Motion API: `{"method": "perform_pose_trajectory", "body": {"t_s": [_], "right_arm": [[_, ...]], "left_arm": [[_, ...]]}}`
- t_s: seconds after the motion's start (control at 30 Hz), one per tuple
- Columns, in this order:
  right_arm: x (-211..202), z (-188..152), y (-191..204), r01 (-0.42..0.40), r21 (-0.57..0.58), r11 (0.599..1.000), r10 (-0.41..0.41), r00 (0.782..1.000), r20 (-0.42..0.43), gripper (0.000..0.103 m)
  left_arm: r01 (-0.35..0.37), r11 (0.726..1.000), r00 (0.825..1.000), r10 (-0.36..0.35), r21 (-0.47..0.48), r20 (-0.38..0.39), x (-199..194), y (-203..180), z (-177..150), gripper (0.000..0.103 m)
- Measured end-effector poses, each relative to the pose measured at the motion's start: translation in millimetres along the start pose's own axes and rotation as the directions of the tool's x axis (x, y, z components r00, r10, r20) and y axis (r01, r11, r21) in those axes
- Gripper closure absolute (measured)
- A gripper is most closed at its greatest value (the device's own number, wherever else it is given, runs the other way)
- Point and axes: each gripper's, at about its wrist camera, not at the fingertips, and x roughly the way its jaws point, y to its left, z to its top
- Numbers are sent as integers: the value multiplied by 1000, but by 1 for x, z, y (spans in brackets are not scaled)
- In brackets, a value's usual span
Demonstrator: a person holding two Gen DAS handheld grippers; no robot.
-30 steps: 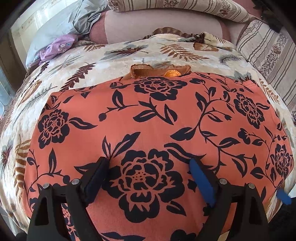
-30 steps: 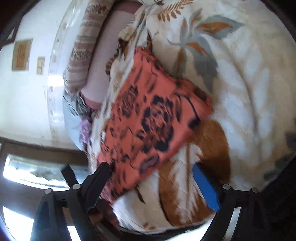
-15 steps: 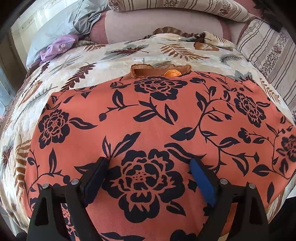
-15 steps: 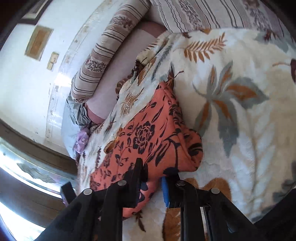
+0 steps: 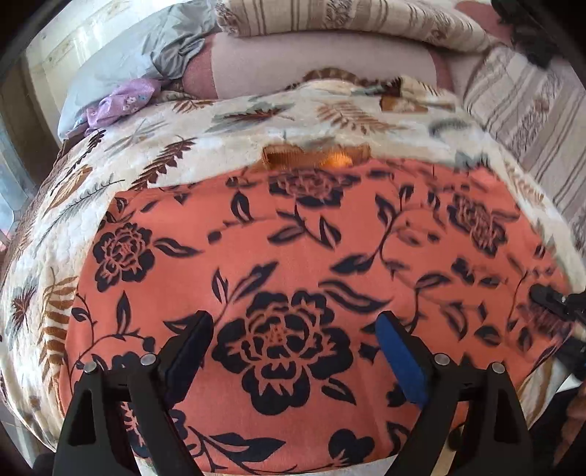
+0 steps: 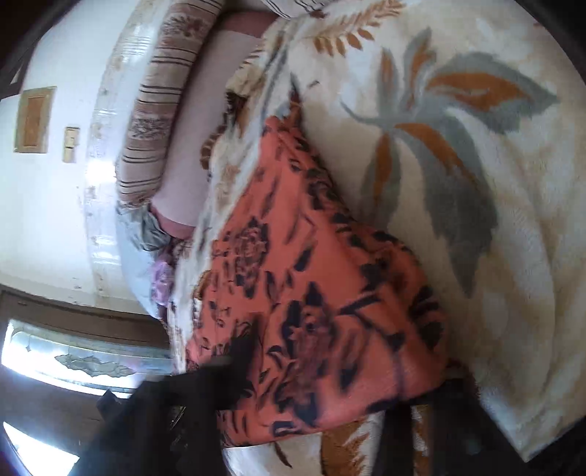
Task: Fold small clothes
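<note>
**Gripping the edge of the flowered cloth on the bed**

Lying flat on the bed, the orange cloth [image 5: 293, 256] with black flowers fills the middle and lower part of the left wrist view. Under it is a cream blanket [image 5: 154, 172] with brown and grey leaves. A brown ribbed piece [image 5: 289, 159] shows just beyond the far edge of the cloth.

The left gripper [image 5: 293, 348] hangs over the near part of the cloth with its jaws wide apart. A big black flower is seen between the two fingers, and the pads do not pinch the fabric.

The right gripper [image 5: 545, 296] comes into the same view from the right edge of the frame, at the right side of the cloth, where the fabric is blurred. Its jaws have just been closing and now stand narrow. In the right wrist view, which is also blurred, the near corner of the cloth lies over the place where the jaws meet and hides the tips, so the jaws appear to hold this edge of the cloth between them.

At the upper left of the left wrist view, a lilac garment [image 5: 121, 104] and a grey-blue cloth [image 5: 146, 55] lie at the far end of the bed. A striped pillow [image 5: 348, 18] lies along the top of the frame.
</note>
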Motion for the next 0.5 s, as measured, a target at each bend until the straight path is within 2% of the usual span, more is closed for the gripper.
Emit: {"method": "perform_pose_trajectory", "body": {"t_s": [0.07,0.13,0.17,0.2,0.23,0.27,0.3,0.33,0.37,0.4,0.43,0.5], "right_arm": [[-4,0,11,28,-57,998,-27,999,25,83],[-10,-1,20,39,-97,994,-33,998,58,81],[-10,-2,24,30,-107,994,-22,997,76,79],[-10,-1,24,27,-99,995,-19,997,80,71],[-7,0,21,25,-85,996,-19,997,71,35],[0,2,16,30,-65,997,-26,998,55,16],[4,3,14,3,-62,998,1,998,65,14],[7,3,16,16,-85,996,-10,997,74,16],[9,5,24,39,-119,992,-31,997,67,20],[11,7,28,46,-131,990,-39,998,59,59],[14,11,33,80,-132,988,-76,996,35,90],[12,13,57,149,-197,969,-142,989,51,90]], "left_arm": [[14,1000,1000,-14,-4,11,6,4,-2,10],[21,999,1000,-21,-28,-10,-2,7,4,13],[29,999,999,-29,-37,24,-15,10,8,13],[28,999,997,-26,-24,76,-25,10,10,13],[12,1000,994,-11,-10,107,-28,9,10,13],[-13,1000,995,11,11,95,-20,7,10,13],[2,1000,1000,-2,22,22,-2,7,8,13],[24,1000,999,-24,8,-25,17,10,3,11],[22,1000,999,-23,7,29,16,11,4,7],[21,999,1000,-22,27,22,14,11,6,7],[35,999,999,-35,15,14,11,14,9,8],[117,993,993,-118,-34,-7,4,28,14,10]]}}
